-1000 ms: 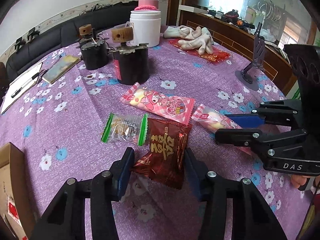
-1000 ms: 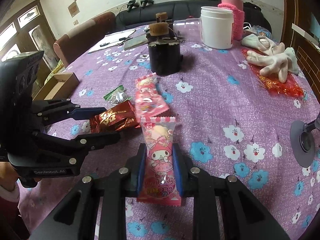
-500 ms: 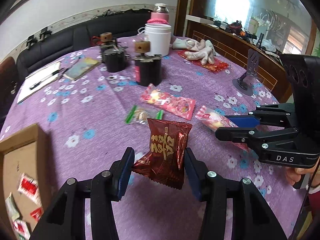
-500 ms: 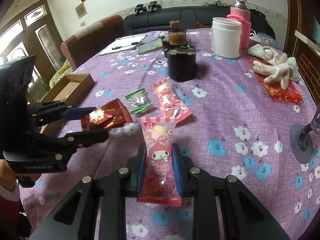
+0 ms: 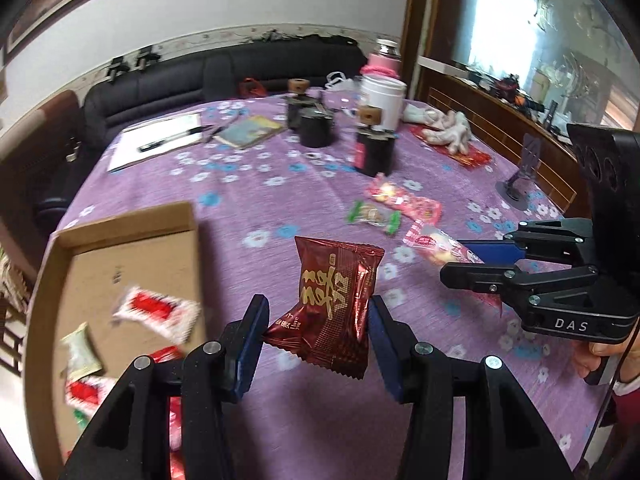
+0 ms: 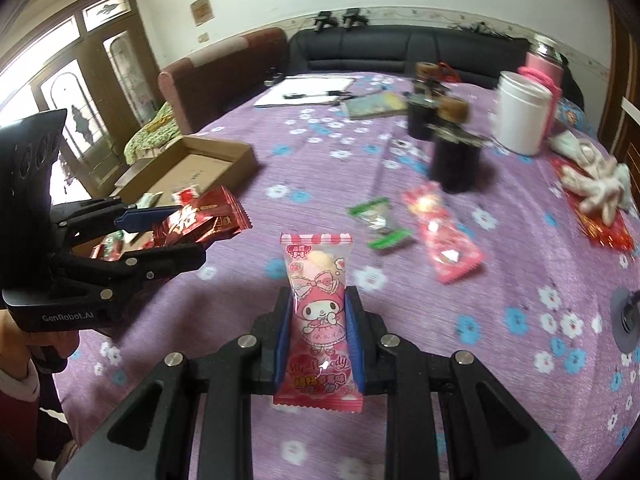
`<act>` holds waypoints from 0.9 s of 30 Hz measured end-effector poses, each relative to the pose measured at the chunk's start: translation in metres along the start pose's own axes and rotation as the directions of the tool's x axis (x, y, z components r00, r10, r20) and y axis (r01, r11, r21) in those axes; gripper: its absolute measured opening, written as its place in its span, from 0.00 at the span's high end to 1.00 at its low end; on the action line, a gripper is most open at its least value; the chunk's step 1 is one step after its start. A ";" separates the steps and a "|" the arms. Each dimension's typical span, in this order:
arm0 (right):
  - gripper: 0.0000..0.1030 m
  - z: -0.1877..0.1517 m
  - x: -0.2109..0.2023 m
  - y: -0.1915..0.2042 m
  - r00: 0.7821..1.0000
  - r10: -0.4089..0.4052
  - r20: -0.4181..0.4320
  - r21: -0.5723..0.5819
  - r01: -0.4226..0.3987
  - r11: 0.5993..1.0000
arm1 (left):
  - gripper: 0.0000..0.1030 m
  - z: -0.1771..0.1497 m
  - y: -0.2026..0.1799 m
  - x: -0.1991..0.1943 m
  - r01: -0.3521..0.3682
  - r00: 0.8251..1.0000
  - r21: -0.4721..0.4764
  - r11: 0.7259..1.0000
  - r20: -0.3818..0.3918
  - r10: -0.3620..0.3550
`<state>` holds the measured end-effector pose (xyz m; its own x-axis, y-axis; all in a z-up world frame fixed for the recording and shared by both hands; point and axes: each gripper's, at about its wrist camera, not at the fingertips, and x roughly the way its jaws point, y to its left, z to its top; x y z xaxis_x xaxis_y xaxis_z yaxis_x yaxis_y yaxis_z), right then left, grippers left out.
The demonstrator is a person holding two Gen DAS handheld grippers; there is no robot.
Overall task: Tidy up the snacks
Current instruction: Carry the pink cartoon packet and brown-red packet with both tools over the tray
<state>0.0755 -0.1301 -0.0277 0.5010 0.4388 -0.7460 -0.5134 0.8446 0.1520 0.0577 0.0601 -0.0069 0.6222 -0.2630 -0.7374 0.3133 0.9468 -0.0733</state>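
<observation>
Tabletop (image 5: 248, 200), covered in purple flowered cloth, spread beneath and ahead of both tools. Cardboard box (image 5: 132, 264), open and shallow, to the left of and below the left tool (image 5: 318, 324); several small snack packets, red-and-white and cream, loose inside, blurred. Same box (image 6: 192, 160) beyond the left tool (image 6: 188, 232) in the right wrist view.

Ahead of both tools, toward the far edge: white jar (image 5: 382, 98), two dark cylindrical holders (image 5: 374, 156), notepad with pen (image 5: 160, 140), pale gloves (image 5: 448, 128).

Right tool (image 6: 319, 332): closed tight on the pink cartoon snack packet (image 6: 318, 312), packet upright between the blue pads, clear of the tabletop. Same tool (image 5: 476, 264) to the right of the left tool in the left wrist view, pink packet pinched at its tip.

Left tool: half spread, clamped on the dark red snack packet (image 5: 332, 304) by both side edges, gold lettering facing the camera, packet lifted clear of the tabletop, just right of the box edge.

Flat on the tabletop ahead of the tools, between them and the nearer dark holder: long pink snack packet (image 6: 440, 236); just beside it, smaller green-edged clear packet (image 6: 380, 220).
</observation>
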 end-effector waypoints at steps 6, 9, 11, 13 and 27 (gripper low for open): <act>0.77 0.016 0.012 0.043 0.999 0.039 0.000 -0.055 -0.039 0.998 | 0.48 -0.011 0.039 -0.022 -0.057 0.998 -0.059 0.997 0.014 0.058; 0.77 0.025 0.021 0.065 0.998 0.063 -0.004 -0.079 -0.063 0.995 | 0.48 -0.018 0.059 -0.033 -0.090 0.996 -0.093 0.992 0.022 0.092; 0.77 0.031 0.027 0.079 0.997 0.078 -0.009 -0.094 -0.078 0.993 | 0.48 -0.023 0.074 -0.041 -0.117 0.992 -0.116 0.986 0.027 0.121; 0.77 0.038 0.035 0.097 0.996 0.091 -0.014 -0.118 -0.092 0.989 | 0.48 -0.027 0.086 -0.046 -0.134 0.990 -0.131 0.982 0.026 0.139; 0.77 0.079 0.084 0.164 0.993 0.115 -0.022 -0.164 -0.117 0.979 | 0.48 -0.038 0.154 -0.053 -0.219 0.974 -0.231 0.948 0.010 0.227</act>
<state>0.0890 0.0699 -0.0143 0.4233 0.5263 -0.7375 -0.6760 0.7254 0.1296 0.0461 0.2272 -0.0046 0.6843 -0.0430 -0.7279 -0.0045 0.9980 -0.0632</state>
